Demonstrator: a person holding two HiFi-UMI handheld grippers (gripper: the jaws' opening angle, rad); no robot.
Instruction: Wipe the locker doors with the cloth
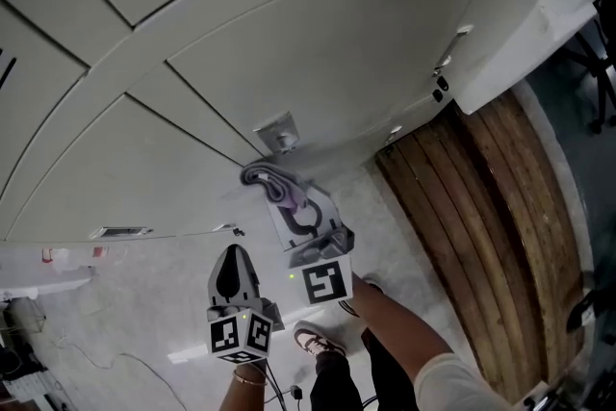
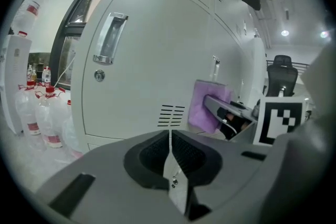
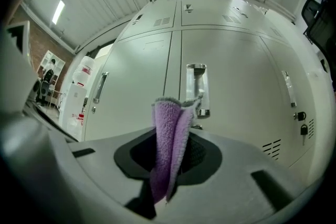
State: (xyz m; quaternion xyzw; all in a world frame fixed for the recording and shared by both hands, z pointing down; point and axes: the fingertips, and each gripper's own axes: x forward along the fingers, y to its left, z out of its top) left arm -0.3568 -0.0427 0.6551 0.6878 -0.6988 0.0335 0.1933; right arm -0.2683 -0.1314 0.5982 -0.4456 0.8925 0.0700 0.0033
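A purple cloth (image 1: 276,182) is folded and pinched in my right gripper (image 1: 294,203), which is shut on it. In the right gripper view the cloth (image 3: 170,136) stands up between the jaws, just short of a grey locker door (image 3: 231,86) and in front of its metal handle (image 3: 197,89). From the head view the cloth sits right below that handle (image 1: 279,136). My left gripper (image 1: 232,253) hangs lower and to the left, away from the doors. Its pads (image 2: 181,150) are pressed together with nothing between them. The left gripper view also shows the cloth (image 2: 202,105) at its right.
Grey lockers (image 1: 192,34) fill the wall ahead. A wooden slatted panel (image 1: 481,236) lies to the right, beside a white open door (image 1: 539,24). Several water bottles (image 2: 37,107) stand at the left, an office chair (image 2: 282,73) at the right. The person's shoe (image 1: 318,340) is below.
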